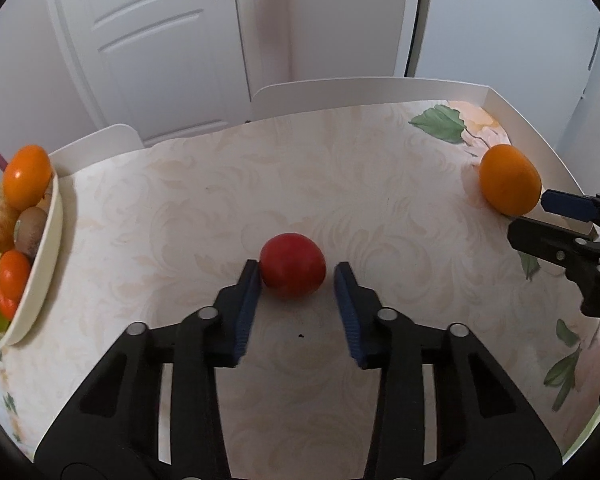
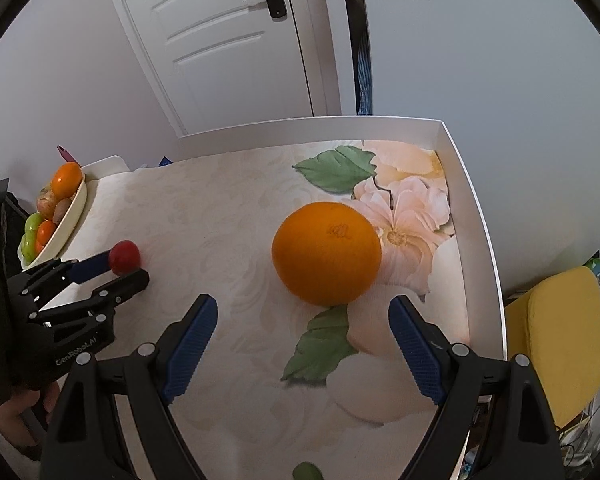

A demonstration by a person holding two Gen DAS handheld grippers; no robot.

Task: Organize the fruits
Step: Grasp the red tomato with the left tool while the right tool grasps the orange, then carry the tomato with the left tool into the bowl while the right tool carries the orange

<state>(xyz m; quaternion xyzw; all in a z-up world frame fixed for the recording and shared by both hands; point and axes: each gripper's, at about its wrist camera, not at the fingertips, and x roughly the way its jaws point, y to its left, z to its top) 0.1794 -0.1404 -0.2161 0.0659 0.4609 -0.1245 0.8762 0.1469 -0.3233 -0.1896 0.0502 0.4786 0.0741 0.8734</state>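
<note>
A red round fruit [image 1: 292, 264] lies on the table between the tips of my open left gripper [image 1: 296, 268]; the left pad touches or nearly touches it. It also shows in the right wrist view [image 2: 126, 256]. A large orange [image 2: 326, 254] lies on the floral cloth just ahead of my open, empty right gripper [image 2: 303, 306]. The orange also shows in the left wrist view [image 1: 509, 179], with the right gripper [image 1: 540, 216] beside it. A cream fruit bowl [image 1: 44, 256] at the left edge holds oranges, a kiwi, an apple and green fruit.
The table [image 1: 340, 168] has a raised white rim [image 2: 472, 216] along the back and right. A white door [image 2: 228, 40] stands behind. A yellow chair [image 2: 560, 340] is right of the table. The bowl also shows in the right wrist view [image 2: 74, 220].
</note>
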